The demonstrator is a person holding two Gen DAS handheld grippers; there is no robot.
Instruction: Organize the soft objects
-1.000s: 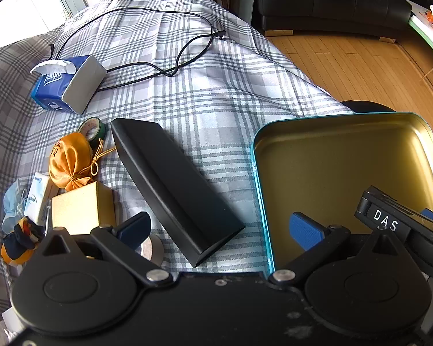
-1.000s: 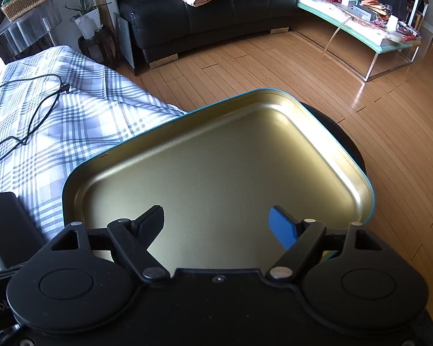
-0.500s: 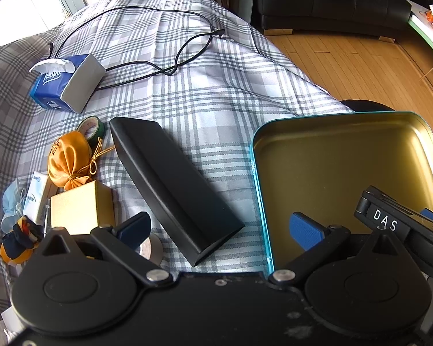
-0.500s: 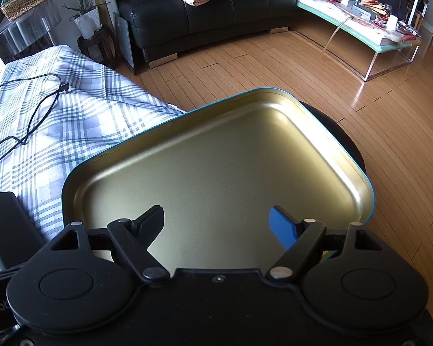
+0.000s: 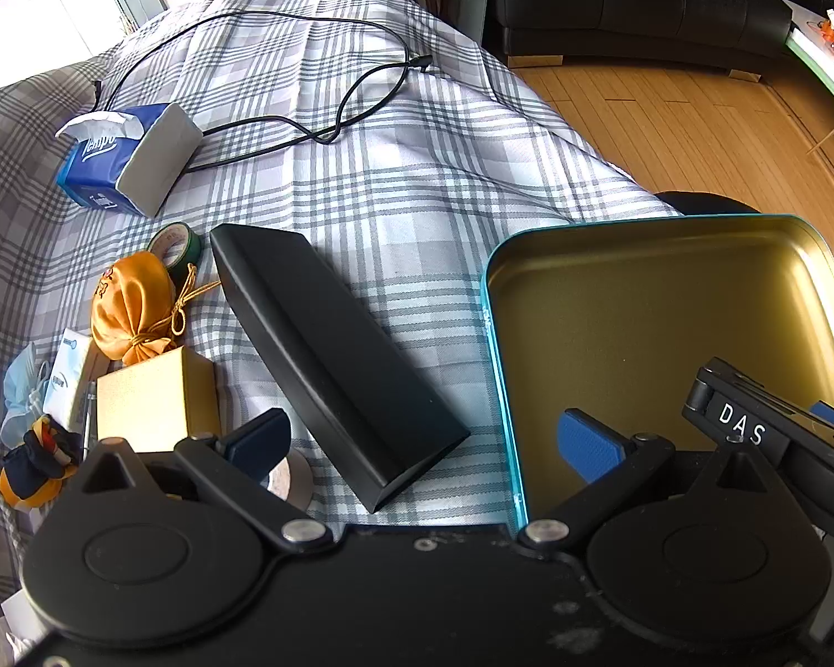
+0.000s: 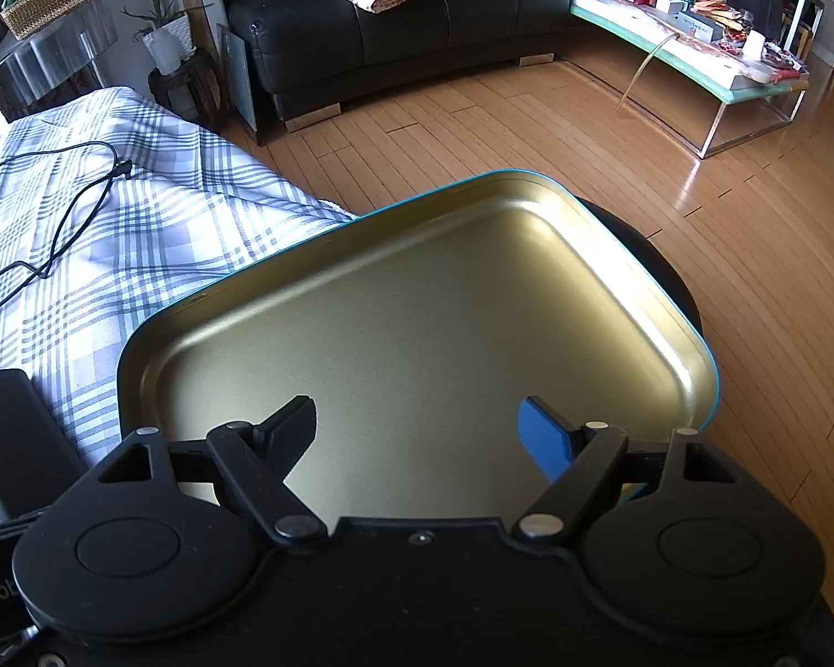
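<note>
Grippers hovered with fingers spread apart and nothing between them: the left gripper (image 5: 422,439) above a plaid cloth (image 5: 372,178), the right gripper (image 6: 417,433) over a bare teal-rimmed gold tin tray (image 6: 661,300). Soft items sat grouped at the cloth's left edge: an orange drawstring pouch (image 5: 133,305), a small orange-and-navy plush toy (image 5: 33,461) and a blue face mask (image 5: 19,383), beside a gold box (image 5: 155,400). A long black case (image 5: 333,356) lay between them and the tray. A tissue pack (image 5: 122,158) and black cable (image 5: 283,83) lay farther off.
</note>
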